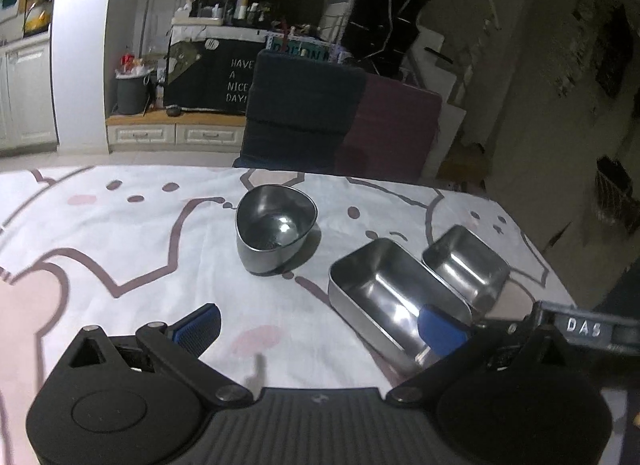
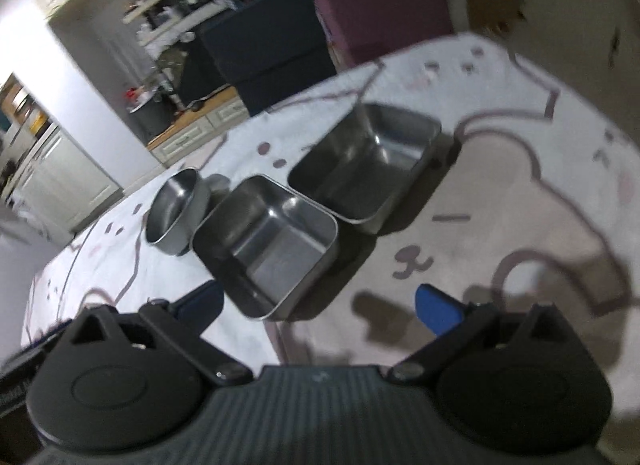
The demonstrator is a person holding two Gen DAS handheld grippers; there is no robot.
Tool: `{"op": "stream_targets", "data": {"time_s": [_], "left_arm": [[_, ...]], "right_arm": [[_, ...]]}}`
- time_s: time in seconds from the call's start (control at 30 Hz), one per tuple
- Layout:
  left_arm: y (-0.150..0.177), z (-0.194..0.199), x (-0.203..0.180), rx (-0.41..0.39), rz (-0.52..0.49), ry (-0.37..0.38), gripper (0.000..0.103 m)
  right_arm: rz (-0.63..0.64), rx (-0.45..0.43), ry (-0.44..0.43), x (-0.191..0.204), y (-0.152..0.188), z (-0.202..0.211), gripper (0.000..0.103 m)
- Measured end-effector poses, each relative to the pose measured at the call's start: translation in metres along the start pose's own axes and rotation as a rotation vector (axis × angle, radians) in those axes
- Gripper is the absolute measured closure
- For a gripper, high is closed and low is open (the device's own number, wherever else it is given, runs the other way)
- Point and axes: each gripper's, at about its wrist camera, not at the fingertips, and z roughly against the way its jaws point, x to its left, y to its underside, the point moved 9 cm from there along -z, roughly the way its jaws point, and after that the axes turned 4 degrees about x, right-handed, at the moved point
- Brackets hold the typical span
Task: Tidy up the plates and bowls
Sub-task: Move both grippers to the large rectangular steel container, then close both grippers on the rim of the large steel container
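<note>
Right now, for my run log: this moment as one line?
left tool: open, empty | right tool: open, empty | round bowl, two rectangular tins unstacked

A rounded steel bowl (image 1: 276, 227) is seen upright on the patterned tablecloth (image 1: 120, 233). To its right, two rectangular steel containers (image 1: 394, 297) (image 1: 466, 265) are set side by side (touching or nearly so). The left gripper (image 1: 320, 329) is spread wide, its right blue pad (image 1: 440, 329) overlapping the nearer container.

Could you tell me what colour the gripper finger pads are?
Blue, ribbed pads on the open left gripper; clearest in the left wrist view.
</note>
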Motion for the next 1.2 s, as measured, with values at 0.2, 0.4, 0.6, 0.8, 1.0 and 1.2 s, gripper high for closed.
{"op": "stream_targets", "data": {"time_s": [0.2,0.4,0.6,0.8,1.0,1.2], "left_arm": [[-0.011,-0.022,0.003,-0.012,0.023,0.034,0.000],[-0.014,-0.036,0.003,-0.016,0.035,0.054,0.000],[-0.010,-0.049,-0.004,-0.005,-0.024,0.038,0.000],[-0.003,-0.057,-0.010,0.020,-0.062,0.049,0.002],[0.001,-0.063,-0.013,0.068,-0.059,0.074,0.034],[0.014,-0.075,-0.015,0.151,-0.063,0.073,0.069]], "right_arm": [[-0.172,0.059,-0.036,-0.001,-0.003,-0.032,0.018],[-0.145,0.074,-0.024,0.009,-0.001,-0.048,0.038],[-0.056,0.088,0.021,0.012,0.001,-0.056,0.063],[0.067,0.080,0.047,0.014,-0.005,-0.051,0.088],[0.109,0.080,0.053,0.008,-0.009,-0.050,0.095],[0.158,0.073,0.077,0.001,-0.012,-0.046,0.099]]}}
